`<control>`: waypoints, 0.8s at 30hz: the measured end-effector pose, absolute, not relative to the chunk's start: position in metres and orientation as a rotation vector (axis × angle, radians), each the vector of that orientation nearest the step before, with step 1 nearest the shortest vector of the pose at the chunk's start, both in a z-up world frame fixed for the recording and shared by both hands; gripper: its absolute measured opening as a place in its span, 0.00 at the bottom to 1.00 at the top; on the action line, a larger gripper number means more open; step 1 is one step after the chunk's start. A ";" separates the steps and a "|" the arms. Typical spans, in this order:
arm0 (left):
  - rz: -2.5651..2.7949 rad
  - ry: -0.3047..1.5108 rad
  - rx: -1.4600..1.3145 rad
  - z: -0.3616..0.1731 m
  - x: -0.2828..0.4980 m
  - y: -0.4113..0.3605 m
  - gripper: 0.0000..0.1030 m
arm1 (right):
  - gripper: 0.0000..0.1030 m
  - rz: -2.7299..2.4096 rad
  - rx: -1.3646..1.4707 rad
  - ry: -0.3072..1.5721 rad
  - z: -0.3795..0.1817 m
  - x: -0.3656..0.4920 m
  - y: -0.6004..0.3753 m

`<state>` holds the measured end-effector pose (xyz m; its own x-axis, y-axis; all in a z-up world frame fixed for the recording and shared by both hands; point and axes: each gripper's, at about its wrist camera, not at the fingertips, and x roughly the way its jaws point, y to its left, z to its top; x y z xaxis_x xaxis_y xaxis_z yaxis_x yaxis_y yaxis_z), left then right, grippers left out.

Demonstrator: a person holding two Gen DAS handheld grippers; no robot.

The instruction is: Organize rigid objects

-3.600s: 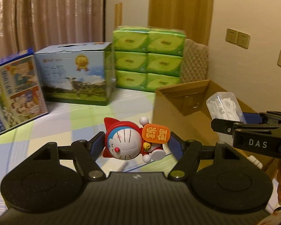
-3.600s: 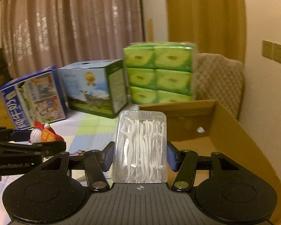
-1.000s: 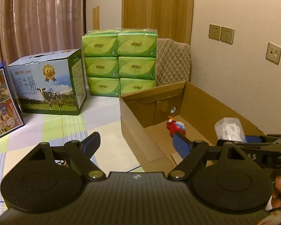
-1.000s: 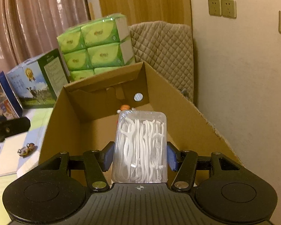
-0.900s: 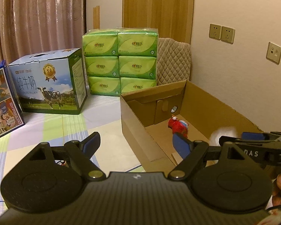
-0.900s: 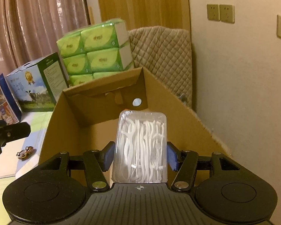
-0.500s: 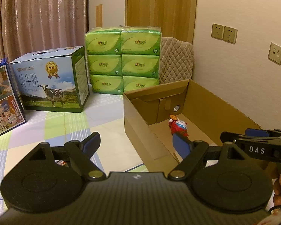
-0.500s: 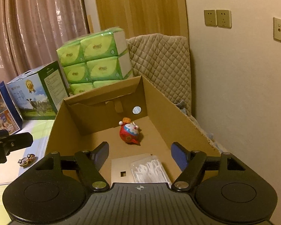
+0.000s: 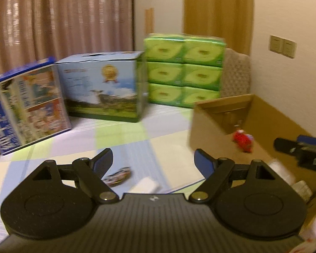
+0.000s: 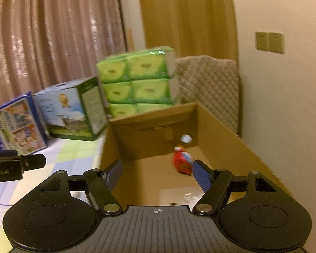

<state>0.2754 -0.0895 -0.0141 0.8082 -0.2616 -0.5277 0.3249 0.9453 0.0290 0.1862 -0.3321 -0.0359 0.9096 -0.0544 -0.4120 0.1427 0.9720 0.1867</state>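
My left gripper [image 9: 153,158] is open and holds nothing, above the checked cloth [image 9: 124,135]. Just past its left finger lie a small toy car [image 9: 118,174] and a white block [image 9: 145,184]. To the right stands the open cardboard box [image 9: 221,103] with the red and blue cartoon toy [image 9: 242,140] on its floor. My right gripper [image 10: 157,168] is open and empty over the near end of the cardboard box [image 10: 153,113]. The cartoon toy [image 10: 182,163] lies beyond its right finger. The clear case of floss picks [image 10: 189,196] rests blurred on the box floor below.
A milk carton case [image 9: 103,88], a blue picture box [image 9: 27,107] and stacked green tissue packs [image 9: 183,69] line the back. A quilted cushion [image 10: 208,88] leans behind the cardboard box, close to the wall on the right. Curtains hang behind.
My right gripper opened and the floss pick case dropped onto the box floor. My left gripper swung left, away from the box, bringing the toy car and white block into sight.
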 end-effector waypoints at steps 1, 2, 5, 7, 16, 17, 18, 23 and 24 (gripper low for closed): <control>-0.292 0.547 0.123 -0.016 0.275 -0.079 0.79 | 0.68 -0.088 0.219 0.410 -0.035 0.186 -0.326; -0.274 0.550 0.126 -0.017 0.276 -0.070 0.79 | 0.68 -0.067 0.219 0.402 -0.033 0.186 -0.319; -0.209 0.563 0.123 -0.025 0.277 -0.039 0.79 | 0.68 -0.003 0.204 0.382 -0.031 0.185 -0.294; -0.174 0.577 0.118 -0.030 0.278 -0.020 0.79 | 0.68 0.041 0.191 0.384 -0.032 0.186 -0.275; -0.086 0.600 0.092 -0.050 0.279 0.042 0.79 | 0.68 0.234 0.070 0.463 -0.062 0.196 -0.197; -0.082 0.604 0.090 -0.051 0.280 0.046 0.79 | 0.68 0.253 0.064 0.476 -0.066 0.198 -0.192; -0.075 0.608 0.089 -0.053 0.281 0.050 0.79 | 0.68 0.267 0.063 0.492 -0.070 0.201 -0.188; -0.048 0.631 0.087 -0.062 0.288 0.061 0.79 | 0.68 0.296 0.115 0.584 -0.092 0.218 -0.182; -0.043 0.634 0.082 -0.063 0.289 0.063 0.79 | 0.68 0.302 0.130 0.607 -0.097 0.224 -0.181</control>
<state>0.2887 0.0628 -0.0627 0.8050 -0.0154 -0.5930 0.0656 0.9958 0.0632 0.2238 -0.1810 -0.0971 0.7793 0.3167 -0.5407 -0.2409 0.9480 0.2081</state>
